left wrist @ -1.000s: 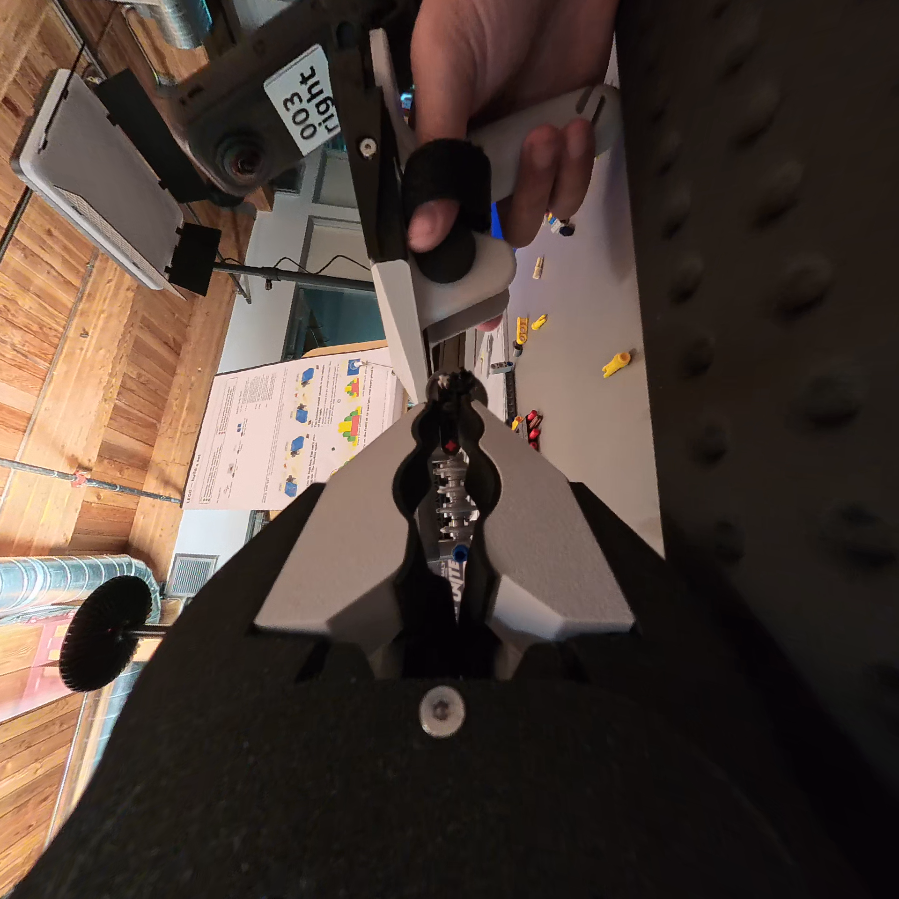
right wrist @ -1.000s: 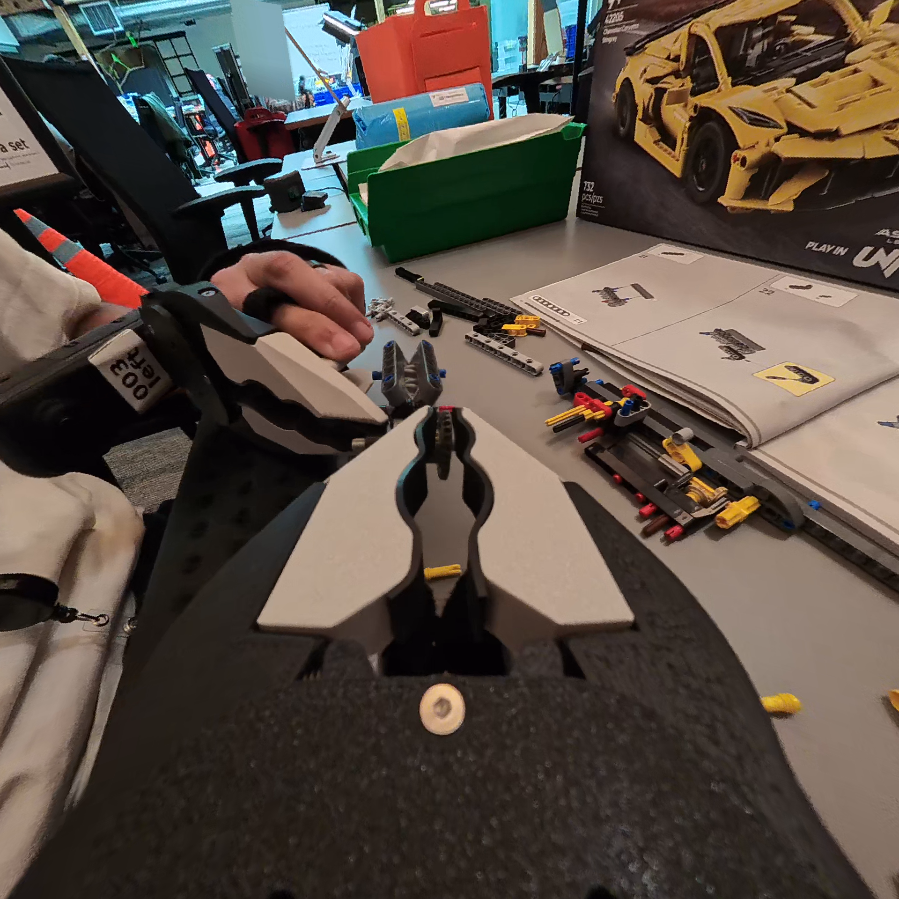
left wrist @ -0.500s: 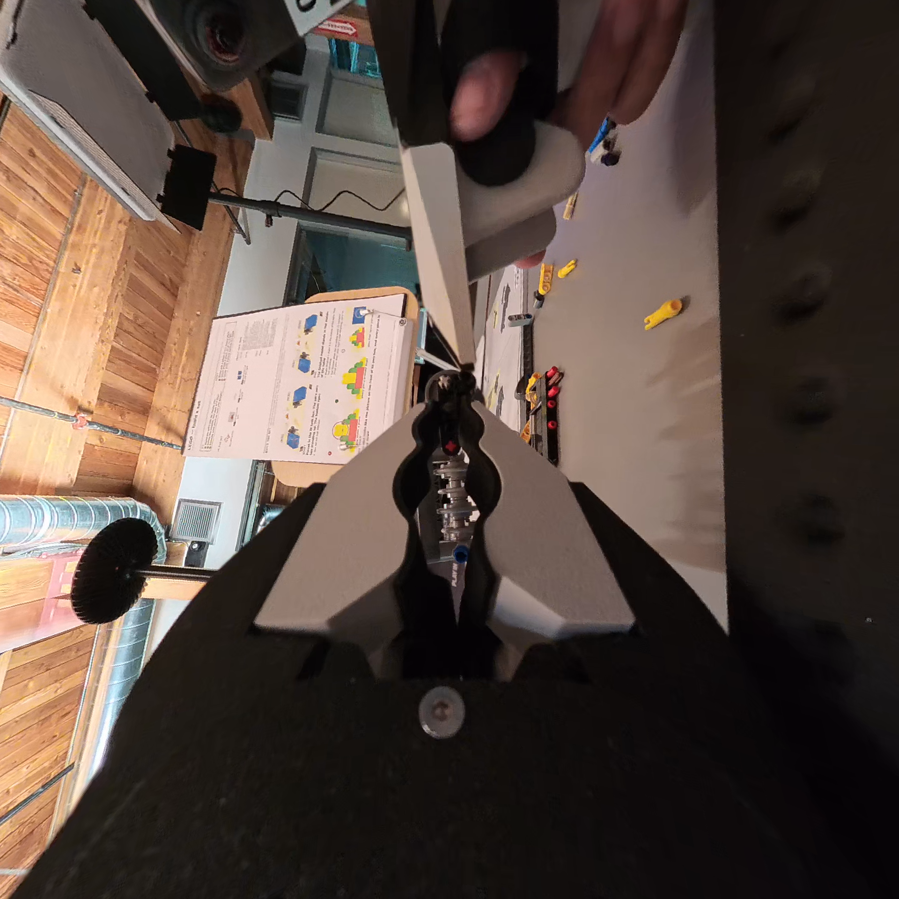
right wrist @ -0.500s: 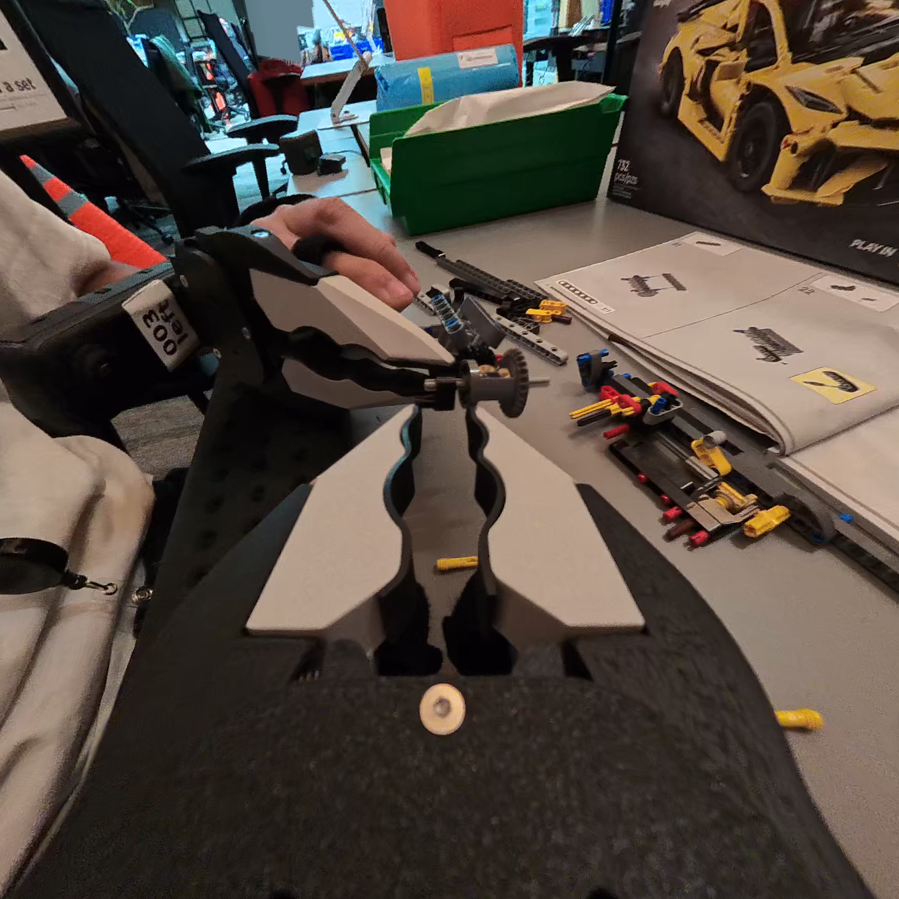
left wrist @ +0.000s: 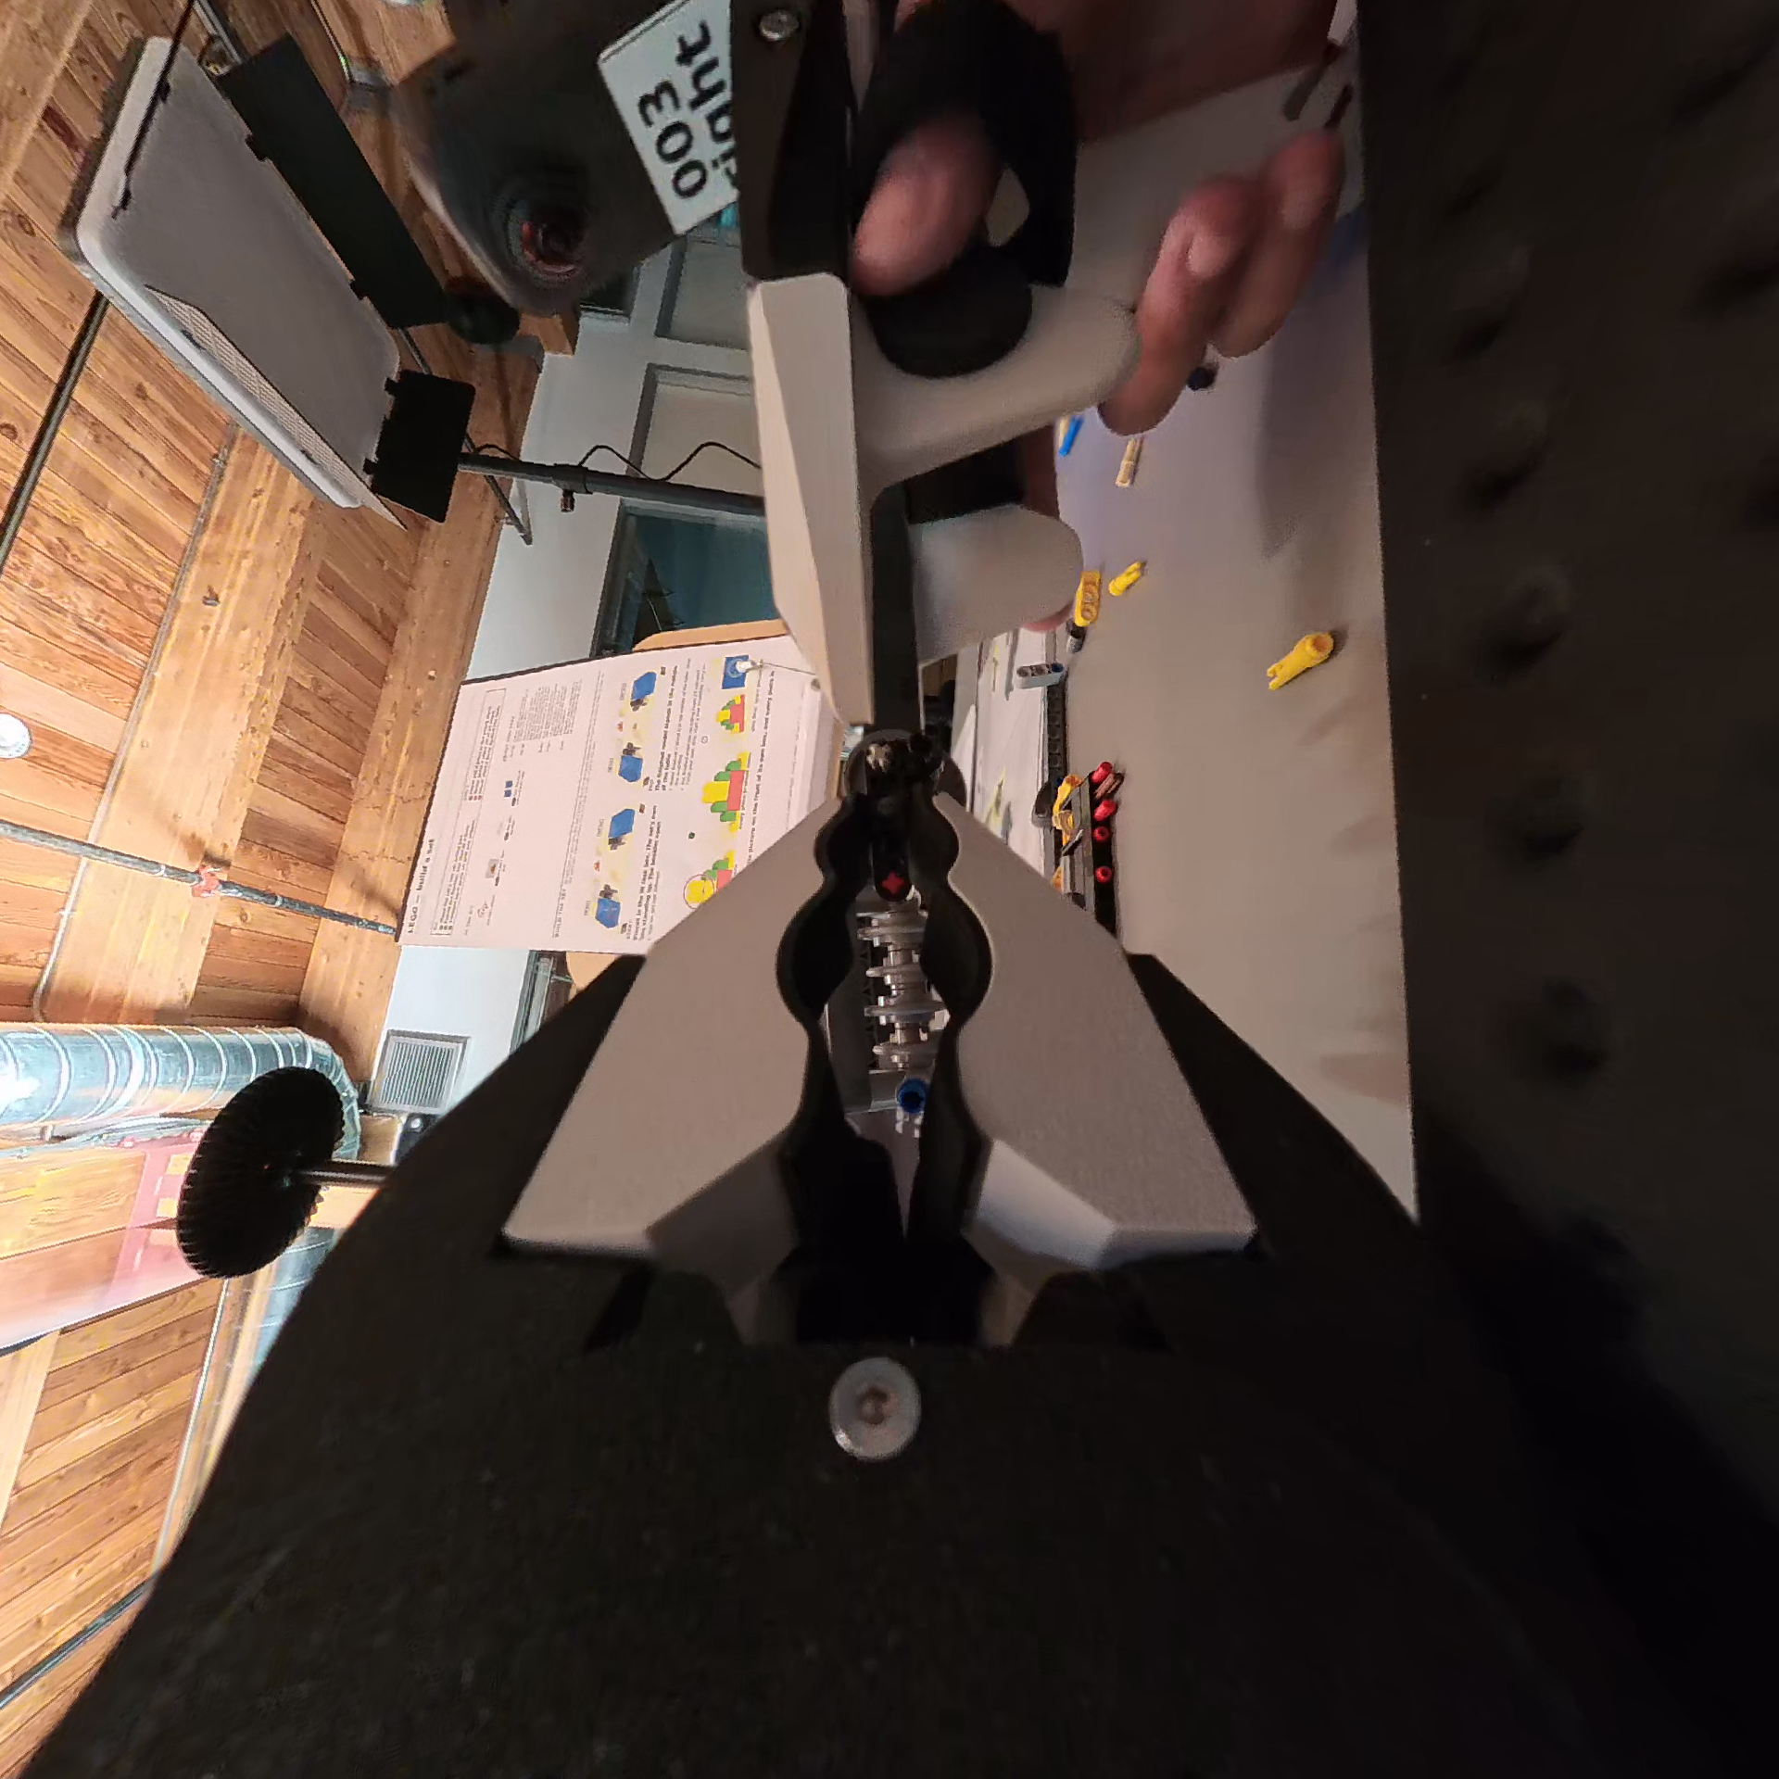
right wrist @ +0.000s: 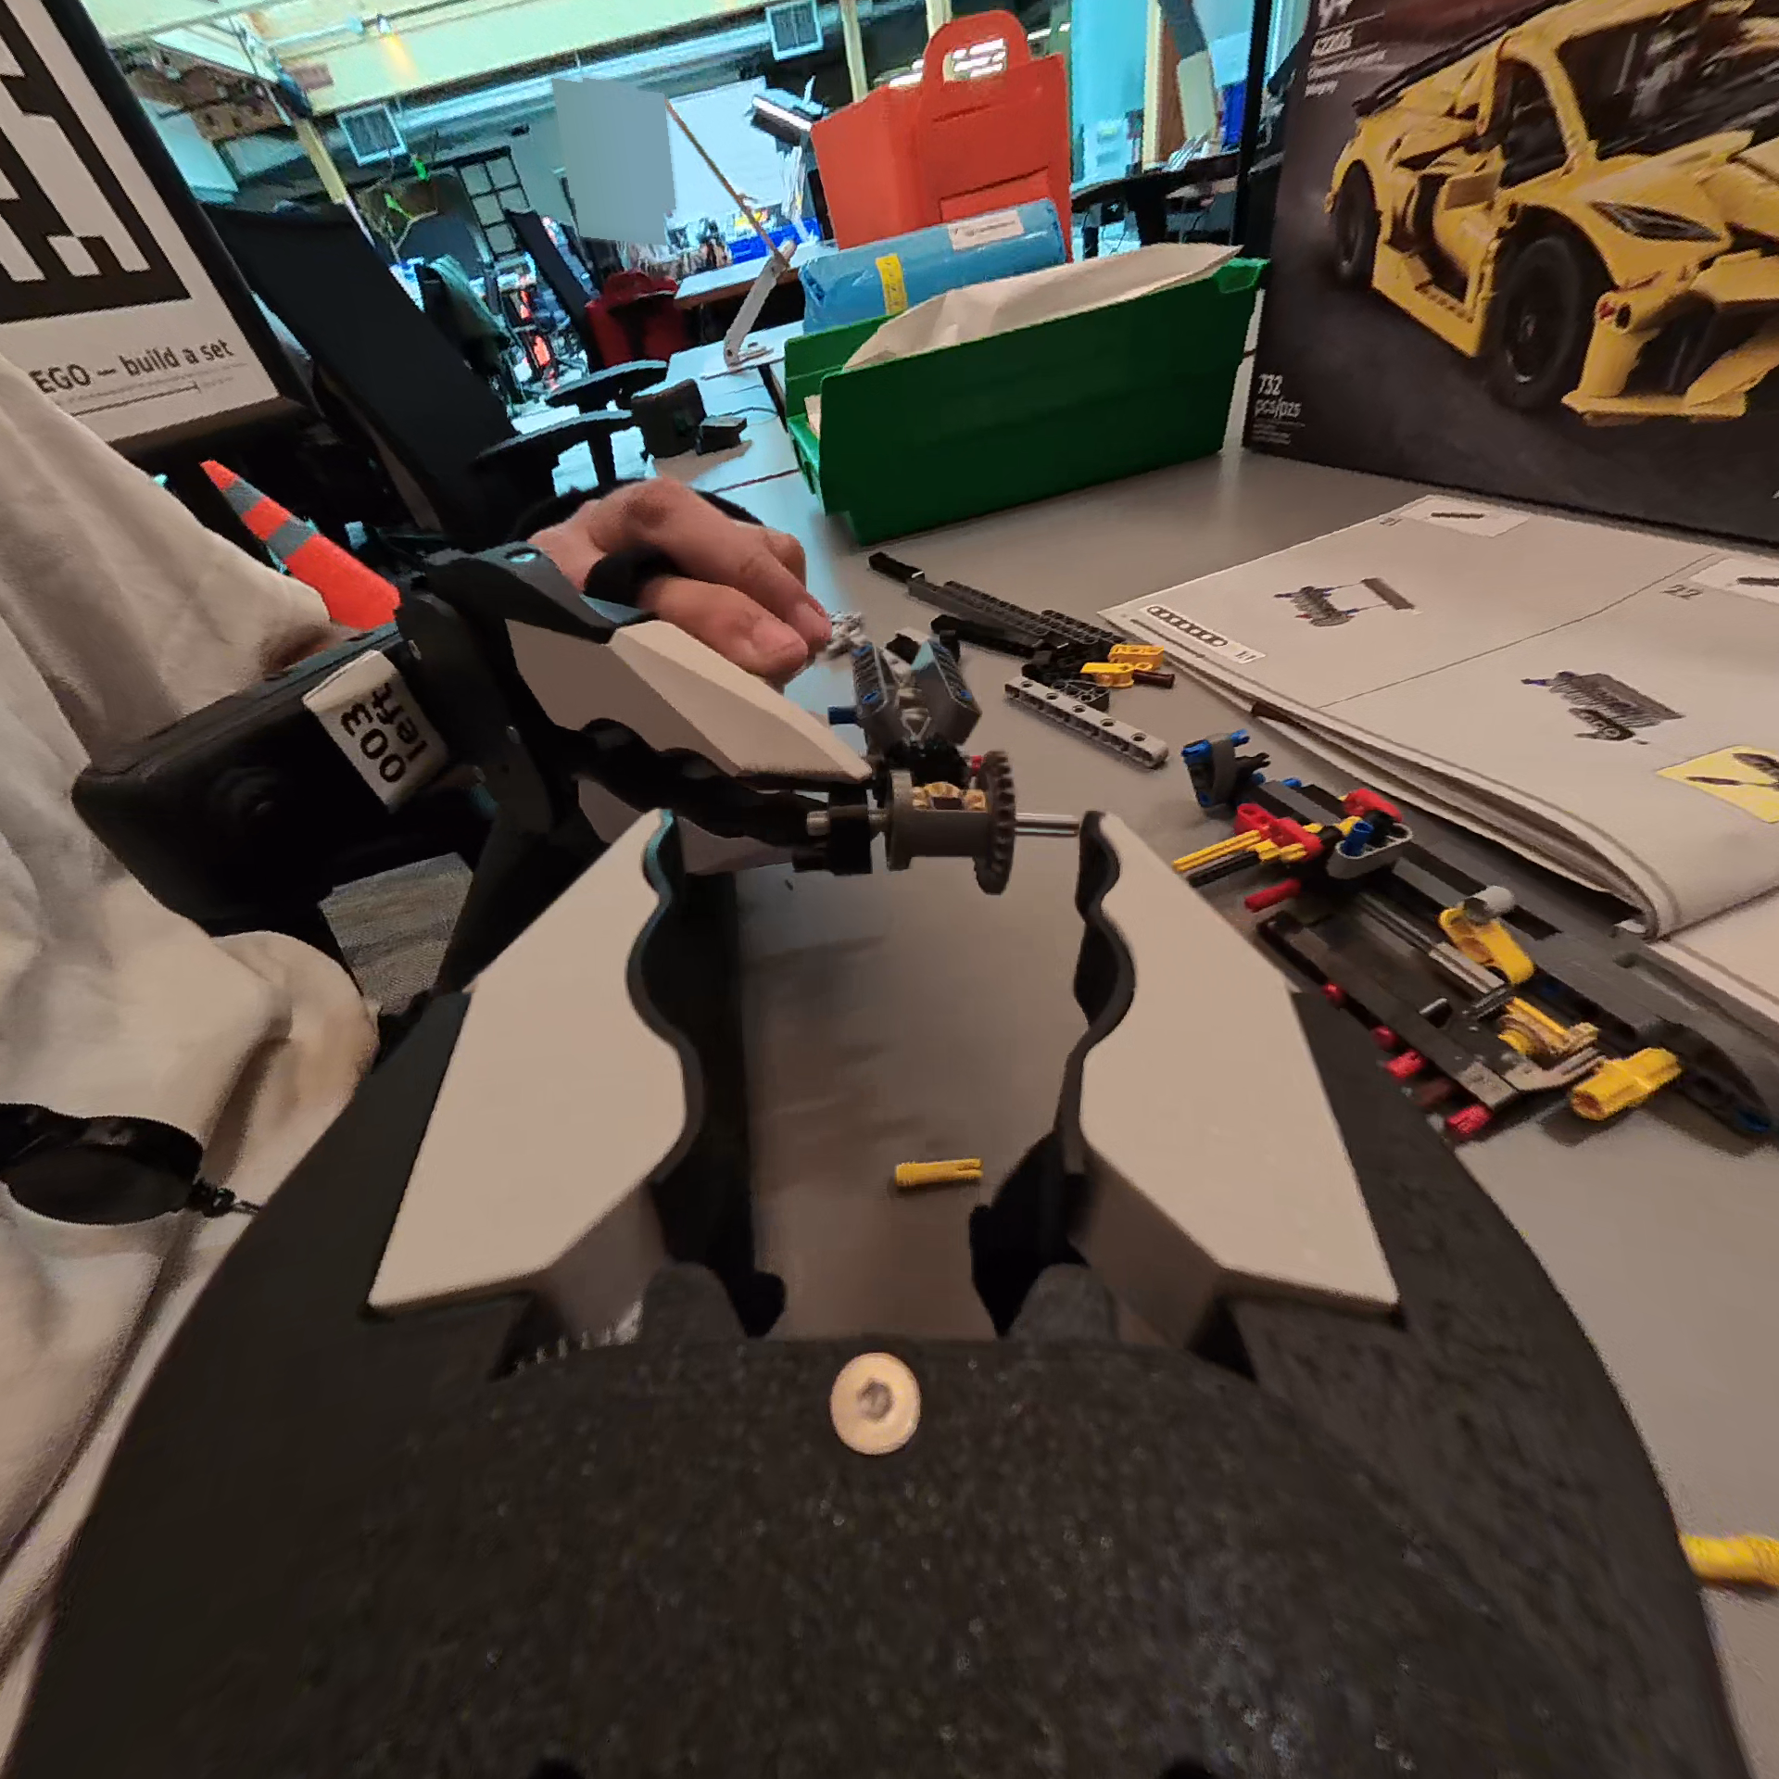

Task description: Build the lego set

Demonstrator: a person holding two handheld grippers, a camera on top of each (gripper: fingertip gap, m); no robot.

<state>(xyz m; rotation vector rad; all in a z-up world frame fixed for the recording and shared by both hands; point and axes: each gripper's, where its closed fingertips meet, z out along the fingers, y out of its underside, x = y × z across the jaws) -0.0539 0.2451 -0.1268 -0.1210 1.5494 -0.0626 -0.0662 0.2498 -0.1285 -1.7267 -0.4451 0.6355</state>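
While the grey table (right wrist: 1588, 1251) stretches away to a black set box with a yellow car pictured on it (right wrist: 1540, 221), the landmark for everything else is the dark grey gear assembly on a thin axle (right wrist: 948, 818), held in mid-air above the table.

Behind it, toward the far edge, stands a green plastic bin (right wrist: 1020, 414) holding crumpled white paper. To its right lie open instruction booklets (right wrist: 1444, 674), and nearer than those a long black partly built frame with yellow and red pins (right wrist: 1444, 972).

From its left comes the left gripper (right wrist: 847, 818), its jaws closed on one end of the axle. The axle's long axis runs left to right, its bare tip pointing right.

Just in front of it sits the right gripper (right wrist: 871, 837), jaws spread wide and empty, the right jaw's tip almost level with the axle's free end. My judgement: this nearer gripper must close across or along that axle.

Below it on the table lies a small yellow pin (right wrist: 939, 1173).
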